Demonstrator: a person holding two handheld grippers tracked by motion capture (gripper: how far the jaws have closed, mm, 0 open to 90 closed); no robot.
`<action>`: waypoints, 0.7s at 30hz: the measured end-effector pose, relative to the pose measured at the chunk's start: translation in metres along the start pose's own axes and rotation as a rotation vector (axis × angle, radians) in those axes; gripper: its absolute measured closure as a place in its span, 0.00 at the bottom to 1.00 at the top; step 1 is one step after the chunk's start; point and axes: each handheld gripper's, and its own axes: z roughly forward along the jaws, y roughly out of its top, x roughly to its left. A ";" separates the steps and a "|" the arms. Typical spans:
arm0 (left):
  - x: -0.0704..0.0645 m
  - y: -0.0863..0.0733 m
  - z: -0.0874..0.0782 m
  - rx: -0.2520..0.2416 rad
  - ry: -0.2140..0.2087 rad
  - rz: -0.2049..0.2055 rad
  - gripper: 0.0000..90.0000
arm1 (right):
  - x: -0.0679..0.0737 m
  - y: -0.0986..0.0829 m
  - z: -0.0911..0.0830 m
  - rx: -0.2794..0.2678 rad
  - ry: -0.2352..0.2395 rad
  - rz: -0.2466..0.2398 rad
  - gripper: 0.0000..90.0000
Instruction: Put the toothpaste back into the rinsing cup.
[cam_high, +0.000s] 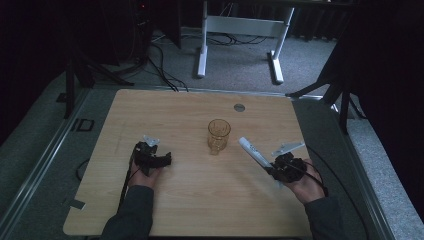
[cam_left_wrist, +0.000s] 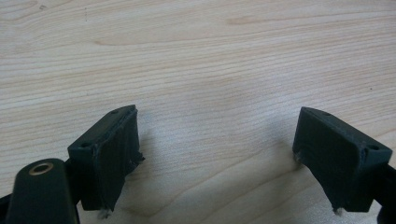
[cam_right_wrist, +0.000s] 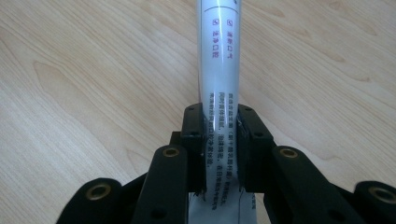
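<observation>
Right gripper (cam_high: 276, 170) is clamped on a white tube (cam_high: 253, 151); in the right gripper view the jaws pinch the tube (cam_right_wrist: 219, 70) near its flat crimped end, printed side up, body running away from the camera over bare wood. In the high view the tube slants up and left from the gripper, its far end pointing toward the amber cup (cam_high: 218, 135) and stopping just short of it, not touching. Cannot tell whether the tube's far end rests on the table (cam_high: 190, 110) or is held clear. Cup stands upright near table centre, between the two grippers, seemingly empty. Left gripper (cam_high: 159, 161) rests low on the left side, well apart from the cup; left gripper view shows its jaws spread wide over wood grain with nothing between them (cam_left_wrist: 215, 154). Judged step: tube is grasped and carried toward the cup, placement not yet done. Next move likely calls for lifting the tube, tipping it toward vertical over the cup's mouth, and lowering the free end in before releasing. Risk: the cup is light and could tip if the tube strikes its rim; left gripper is free to steady it
</observation>
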 end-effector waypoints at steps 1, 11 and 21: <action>0.000 0.000 0.000 0.000 0.000 0.000 0.16 | 0.000 0.001 0.000 -0.001 -0.001 0.000 0.84; 0.000 0.000 0.000 0.000 0.000 0.000 0.16 | -0.002 0.008 -0.005 -0.009 -0.011 -0.007 0.84; 0.000 0.000 0.000 0.000 0.000 0.000 0.16 | -0.004 0.015 -0.009 -0.014 -0.006 -0.017 0.84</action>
